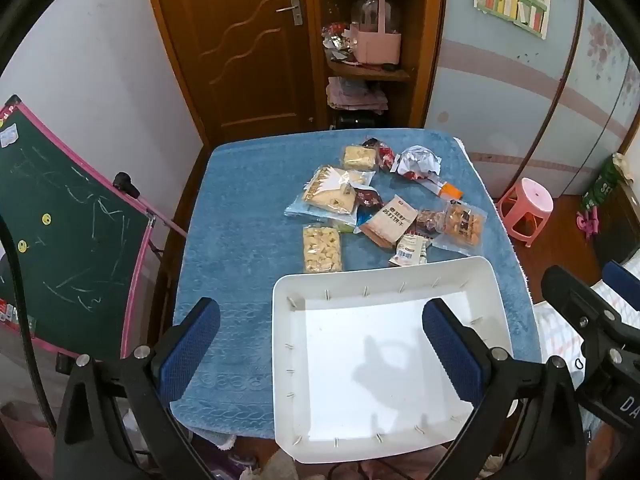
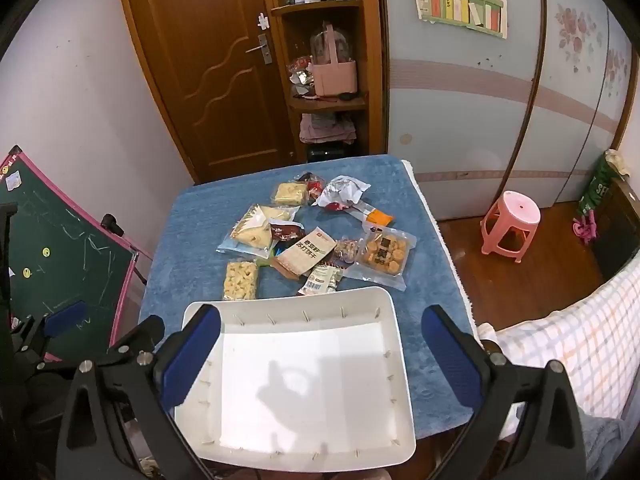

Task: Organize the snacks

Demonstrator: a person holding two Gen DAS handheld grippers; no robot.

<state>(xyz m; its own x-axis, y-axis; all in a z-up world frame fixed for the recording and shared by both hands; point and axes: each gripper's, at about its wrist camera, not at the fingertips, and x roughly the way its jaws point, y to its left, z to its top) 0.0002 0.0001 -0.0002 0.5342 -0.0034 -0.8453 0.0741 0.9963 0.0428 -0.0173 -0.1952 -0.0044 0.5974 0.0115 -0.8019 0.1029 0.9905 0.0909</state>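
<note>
Blue towelling covers the bench (image 1: pixel 240 216), the largest surface in both views, standing before a wooden door (image 1: pixel 236 40) and a corner shelf. White tray (image 1: pixel 288 360) sits at the bench's near edge, its floor bare but for a shadow. Left tool (image 1: pixel 320 354) hangs above that near edge with its blue pads spread wide and nothing between them; one pad is over the cloth, the other over the tray. Right tool (image 2: pixel 320 354) is likewise spread wide and holding nothing, straddling the tray. Snack packets (image 1: pixel 380 200) lie scattered beyond the tray's far rim (biscuits, crackers and foil-wrapped sweets among them), some overlapping. Pale puffed-snack packet (image 1: pixel 322 250) lies near the tray's far left corner. Small barcode sachet (image 1: pixel 410 250) touches or just clears the rim.
</note>
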